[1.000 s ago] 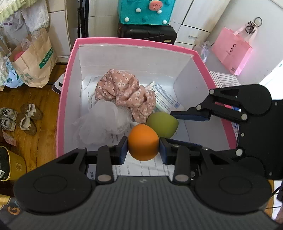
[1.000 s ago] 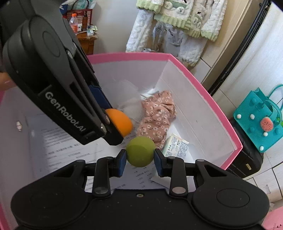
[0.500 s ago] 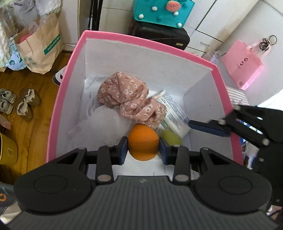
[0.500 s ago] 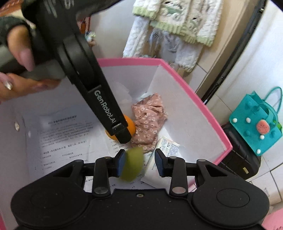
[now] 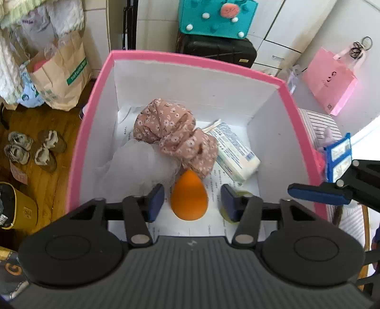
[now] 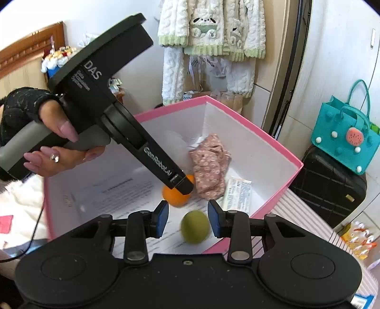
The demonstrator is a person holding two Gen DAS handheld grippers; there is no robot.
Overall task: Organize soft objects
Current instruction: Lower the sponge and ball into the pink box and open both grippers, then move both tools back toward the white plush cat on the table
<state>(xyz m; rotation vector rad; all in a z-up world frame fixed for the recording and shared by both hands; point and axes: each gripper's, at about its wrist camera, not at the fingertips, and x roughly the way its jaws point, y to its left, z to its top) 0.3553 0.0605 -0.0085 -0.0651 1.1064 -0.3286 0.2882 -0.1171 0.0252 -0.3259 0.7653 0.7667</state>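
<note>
A pink-rimmed white box (image 5: 197, 59) holds the soft things. An orange egg-shaped sponge (image 5: 189, 198) lies on the paper floor of the box, free between the open jaws of my left gripper (image 5: 192, 202). A green sponge (image 6: 195, 226) lies on the box floor between the open jaws of my right gripper (image 6: 188, 219); in the left wrist view only its edge (image 5: 244, 193) shows behind the right finger. A floral pink scrunchie (image 5: 175, 135), a white mesh puff (image 5: 133, 166) and a tissue pack (image 5: 234, 152) lie further in.
My left gripper's body (image 6: 133, 133) and the hand holding it reach over the box in the right wrist view. A black suitcase (image 5: 216, 50) with a teal bag (image 5: 217, 16), a pink bag (image 5: 330, 80) and a paper bag (image 5: 61, 71) stand around the box.
Both grippers opened and pulled back up. The orange sponge left my left gripper and the green sponge left my right gripper; both now lie on the box floor.
</note>
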